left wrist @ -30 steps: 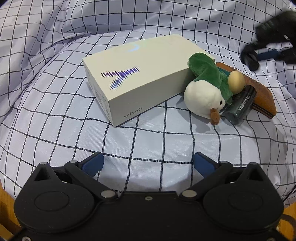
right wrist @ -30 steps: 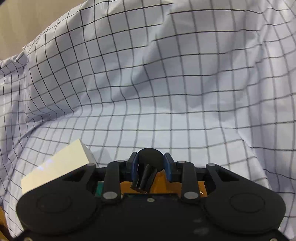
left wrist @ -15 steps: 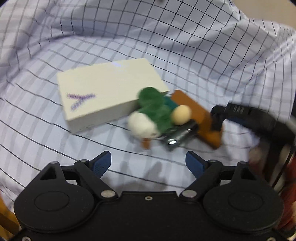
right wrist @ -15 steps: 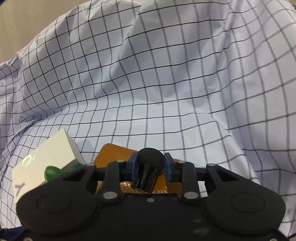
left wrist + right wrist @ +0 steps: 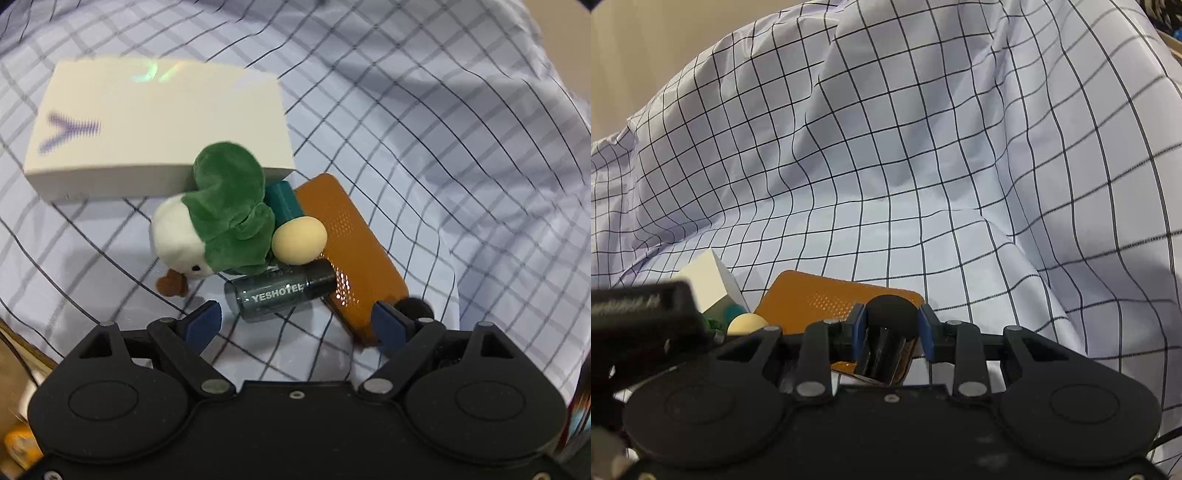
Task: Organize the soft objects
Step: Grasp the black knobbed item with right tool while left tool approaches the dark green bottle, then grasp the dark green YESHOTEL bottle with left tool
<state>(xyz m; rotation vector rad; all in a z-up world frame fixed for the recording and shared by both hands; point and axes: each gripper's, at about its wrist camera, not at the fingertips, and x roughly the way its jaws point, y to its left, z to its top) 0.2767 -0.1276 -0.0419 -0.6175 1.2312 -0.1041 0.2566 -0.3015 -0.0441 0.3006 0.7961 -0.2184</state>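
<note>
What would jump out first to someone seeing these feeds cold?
Likely the green-and-white plush duck, leaning on the cream box amid a clutter of dark bottle, cream egg and orange case on checked cloth. Next, the right gripper, shut on a black round object.

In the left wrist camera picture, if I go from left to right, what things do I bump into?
White box → plush duck → cream egg → orange case, all lying on the checked cloth. I left out the dark bottle and the teal piece, since they overlap the others.
</note>
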